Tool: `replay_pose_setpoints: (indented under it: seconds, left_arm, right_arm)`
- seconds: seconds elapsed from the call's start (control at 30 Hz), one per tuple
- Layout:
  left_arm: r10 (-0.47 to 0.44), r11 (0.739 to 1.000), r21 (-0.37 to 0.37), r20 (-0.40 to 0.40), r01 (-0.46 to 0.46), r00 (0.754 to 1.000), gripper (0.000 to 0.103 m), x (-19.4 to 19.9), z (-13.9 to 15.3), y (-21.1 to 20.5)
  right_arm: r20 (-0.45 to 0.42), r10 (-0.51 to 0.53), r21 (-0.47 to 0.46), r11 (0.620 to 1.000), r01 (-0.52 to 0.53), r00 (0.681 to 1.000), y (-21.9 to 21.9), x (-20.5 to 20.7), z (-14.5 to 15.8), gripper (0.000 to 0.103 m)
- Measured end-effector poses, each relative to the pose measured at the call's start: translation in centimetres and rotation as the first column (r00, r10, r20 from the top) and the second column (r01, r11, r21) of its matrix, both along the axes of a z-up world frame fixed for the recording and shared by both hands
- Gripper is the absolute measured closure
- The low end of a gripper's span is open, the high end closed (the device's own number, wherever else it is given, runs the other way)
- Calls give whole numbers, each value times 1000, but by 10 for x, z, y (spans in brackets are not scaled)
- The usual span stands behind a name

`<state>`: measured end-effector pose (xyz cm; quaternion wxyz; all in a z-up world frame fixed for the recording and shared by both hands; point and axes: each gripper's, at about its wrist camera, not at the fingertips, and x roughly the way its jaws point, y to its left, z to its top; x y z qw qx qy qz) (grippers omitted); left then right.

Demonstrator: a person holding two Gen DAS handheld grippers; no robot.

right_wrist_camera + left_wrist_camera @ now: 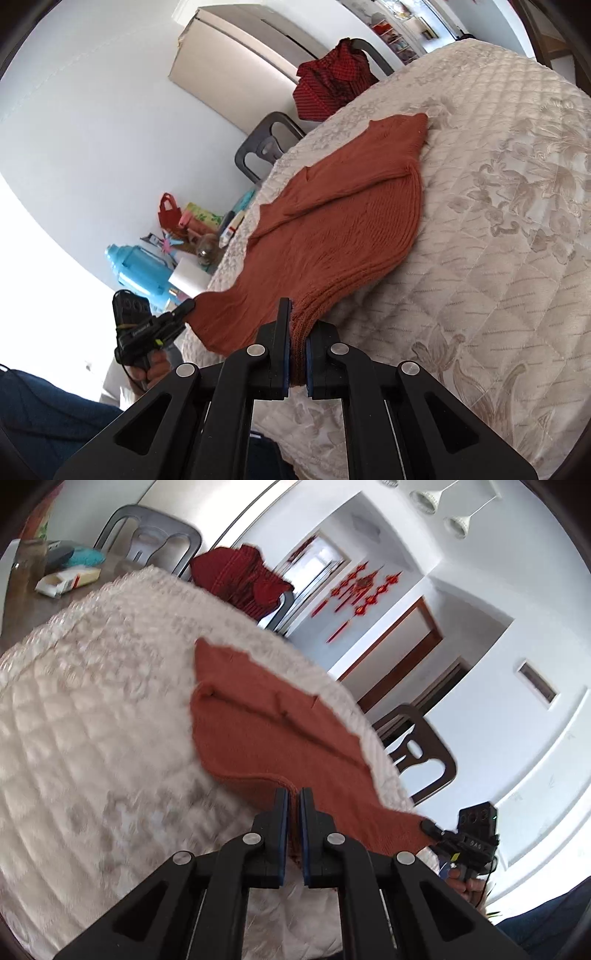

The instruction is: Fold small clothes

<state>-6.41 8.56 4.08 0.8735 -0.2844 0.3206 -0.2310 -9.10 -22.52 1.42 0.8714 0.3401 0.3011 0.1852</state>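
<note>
A rust-orange knit sweater lies on a cream quilted cover, its near hem lifted off the cover. My left gripper is shut on one corner of the hem. My right gripper is shut on the other hem corner; the sweater stretches away from it with a sleeve folded across the body. The right gripper shows in the left wrist view, pinching the far corner. The left gripper shows in the right wrist view, also pinching the hem.
A red garment hangs on a grey chair beyond the cover; it also shows in the right wrist view. A dark chair stands beside the table. Boxes, a blue jug and clutter sit at one end.
</note>
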Motion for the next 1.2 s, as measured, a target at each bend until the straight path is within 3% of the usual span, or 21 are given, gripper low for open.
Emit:
replay_pose_setpoints:
  seconds: [0.23, 0.4, 0.63, 0.77, 0.9, 0.97, 1.0, 1.1, 1.13, 1.2]
  left_arm:
    - [4, 1000, -7, 105, -3, 994, 96, 39, 28, -5]
    - [78, 996, -44, 103, -74, 992, 96, 94, 36, 10]
    - [154, 987, -54, 74, -150, 985, 100, 167, 38, 25]
    - [167, 986, -12, 4, -166, 986, 100, 210, 22, 22]
    - [169, 983, 92, -73, -162, 983, 99, 228, 6, 12]
    - [139, 984, 122, -96, -127, 986, 97, 230, 0, 8]
    - [122, 985, 131, -99, -109, 988, 91, 229, -2, 6]
    - [82, 981, 181, -87, -65, 993, 70, 228, -2, -3]
    - [70, 980, 191, -88, -52, 994, 69, 230, -2, -5]
    - [66, 975, 218, -94, -44, 993, 69, 237, -3, -10]
  right_arm:
    - [102, -11, 27, 1000, 8, 995, -7, 33, 28, 98]
    - [127, -46, 6, 999, 45, 991, -21, 76, 44, 98]
    - [97, -114, 38, 993, 110, 989, -50, 134, 46, 98]
    - [8, -139, 83, 987, 137, 990, -72, 185, 26, 98]
    - [-202, -178, 69, 978, 196, 963, -88, 219, -10, 95]
    - [-237, -190, 75, 974, 213, 953, -92, 218, -19, 92]
    - [-226, -187, 81, 974, 210, 956, -93, 216, -18, 92]
    - [-160, -194, -15, 981, 194, 968, -85, 202, 1, 68]
    - [-114, -190, -64, 981, 184, 975, -81, 196, 12, 58]
    - [-50, -194, -126, 974, 186, 980, -78, 187, 26, 56]
